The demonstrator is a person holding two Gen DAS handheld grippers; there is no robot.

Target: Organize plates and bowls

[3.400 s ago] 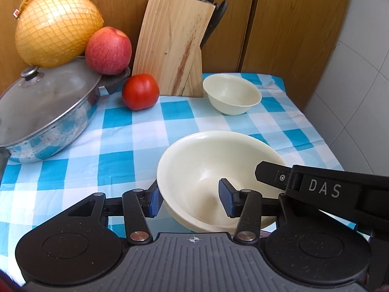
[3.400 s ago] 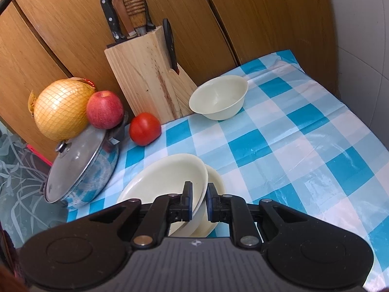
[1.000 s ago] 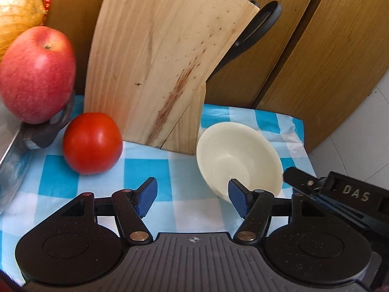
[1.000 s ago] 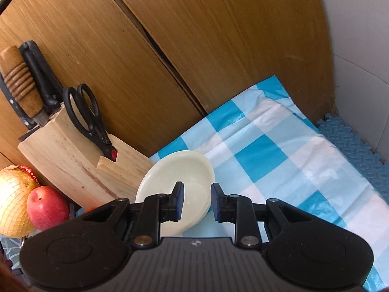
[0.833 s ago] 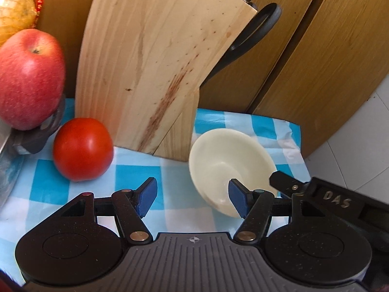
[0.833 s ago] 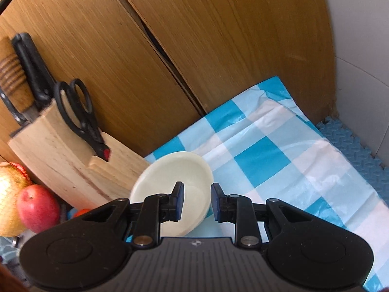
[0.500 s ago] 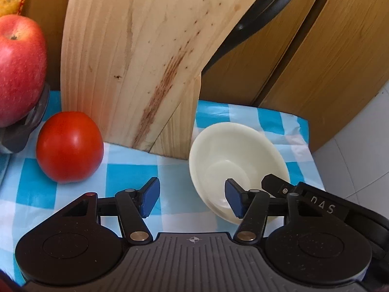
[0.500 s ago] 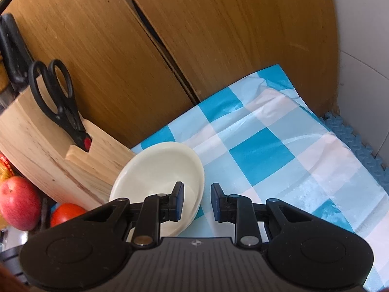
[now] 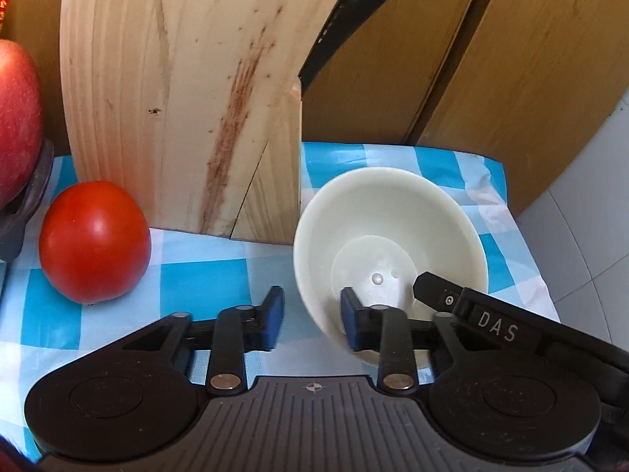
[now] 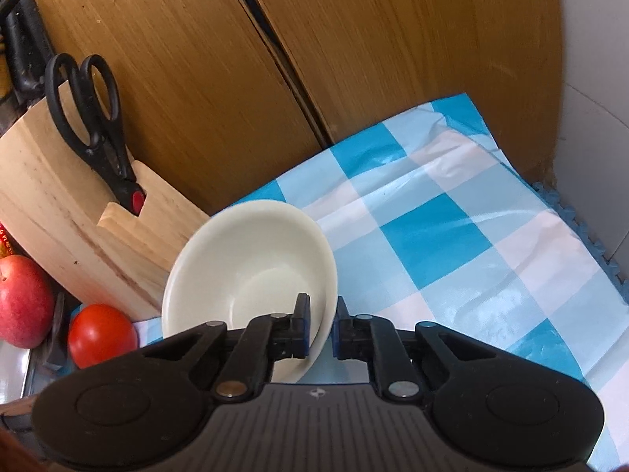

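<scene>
Cream-coloured round bowl (image 9: 387, 232) sits at the back of your blue-and-white checked tablecloth (image 10: 432, 232), just beside the pale wooden knife block (image 9: 184, 90) and tipped slightly, its near rim raised off the cloth. Brown wooden cabinet doors (image 10: 314, 47) close off the back, and a white tiled wall (image 9: 589, 259) runs along the right edge. A red tomato (image 9: 94, 242) rests on the cloth left of the block, with a red apple (image 10: 21, 299) behind it (only partly in view). Black-handled scissors (image 10: 92, 118) stand in a slot of the block.

Both of your grippers point steeply down at the bowl from the near side. Your left gripper (image 9: 310, 314) has just been closing; its blue pads straddle the bowl's near left wall, one inside and one outside, but you cannot tell whether they press on it yet. Your right gripper (image 10: 319, 328) has just closed onto the bowl's right rim, one pad on each face of the wall, pinching it.
</scene>
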